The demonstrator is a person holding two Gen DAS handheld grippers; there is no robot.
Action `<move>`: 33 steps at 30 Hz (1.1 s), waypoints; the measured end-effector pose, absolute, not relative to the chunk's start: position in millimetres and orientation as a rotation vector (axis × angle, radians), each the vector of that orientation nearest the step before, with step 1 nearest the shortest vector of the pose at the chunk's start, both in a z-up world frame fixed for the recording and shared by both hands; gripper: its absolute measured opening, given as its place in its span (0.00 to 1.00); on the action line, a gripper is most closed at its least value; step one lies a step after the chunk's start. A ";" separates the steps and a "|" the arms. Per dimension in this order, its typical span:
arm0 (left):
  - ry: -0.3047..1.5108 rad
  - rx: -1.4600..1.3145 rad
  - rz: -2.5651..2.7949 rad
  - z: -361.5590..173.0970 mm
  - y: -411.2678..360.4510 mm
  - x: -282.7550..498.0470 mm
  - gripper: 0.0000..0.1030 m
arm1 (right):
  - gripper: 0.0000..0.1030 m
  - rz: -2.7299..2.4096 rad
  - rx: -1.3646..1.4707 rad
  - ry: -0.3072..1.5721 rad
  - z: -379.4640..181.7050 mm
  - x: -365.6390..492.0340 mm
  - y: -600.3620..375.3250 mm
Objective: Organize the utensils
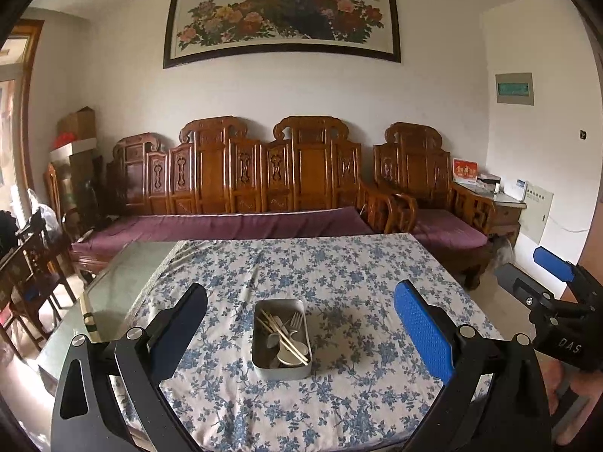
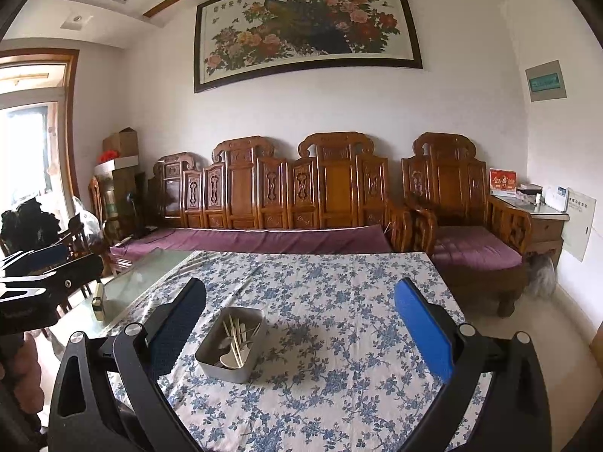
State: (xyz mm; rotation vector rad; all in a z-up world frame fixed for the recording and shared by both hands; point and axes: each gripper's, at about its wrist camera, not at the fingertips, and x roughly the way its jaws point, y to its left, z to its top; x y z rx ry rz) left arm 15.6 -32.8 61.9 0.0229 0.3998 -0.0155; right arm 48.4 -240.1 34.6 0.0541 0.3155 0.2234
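Note:
A grey metal tin sits on the blue-flowered tablecloth. Inside it lie chopsticks, a fork and a white spoon. My left gripper hovers open above the near side of the table, the tin between its fingers in its own view. My right gripper is open too and holds nothing; the tin lies ahead and left of its centre. Each gripper shows at the edge of the other's view: the right gripper, the left gripper.
Bare glass tabletop lies left of the cloth, with a small stamp-like block at its edge. A carved wooden sofa with purple cushions runs behind the table, an armchair and side table to the right.

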 end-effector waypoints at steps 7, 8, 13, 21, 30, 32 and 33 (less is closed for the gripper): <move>0.400 0.022 -0.015 61.7 -32.6 15.5 0.93 | 0.98 0.223 0.053 0.316 32.0 48.8 -239.3; 0.400 0.022 -0.016 61.7 -32.8 15.6 0.93 | 0.98 0.223 0.054 0.316 31.7 48.7 -239.5; 0.403 0.019 -0.019 60.0 -32.2 16.0 0.93 | 0.98 0.223 0.054 0.317 31.2 48.6 -239.5; 0.403 0.023 -0.024 57.8 -33.0 15.7 0.93 | 0.98 0.223 0.054 0.316 32.2 48.8 -239.7; 0.404 0.025 -0.023 57.9 -33.8 16.0 0.93 | 0.98 0.223 0.055 0.317 32.3 48.9 -239.8; 0.403 0.024 -0.023 57.8 -33.7 15.9 0.93 | 0.98 0.223 0.054 0.317 31.7 48.5 -240.2; 0.403 0.025 -0.023 57.9 -33.9 16.0 0.93 | 0.98 0.223 0.053 0.317 31.0 48.4 -239.0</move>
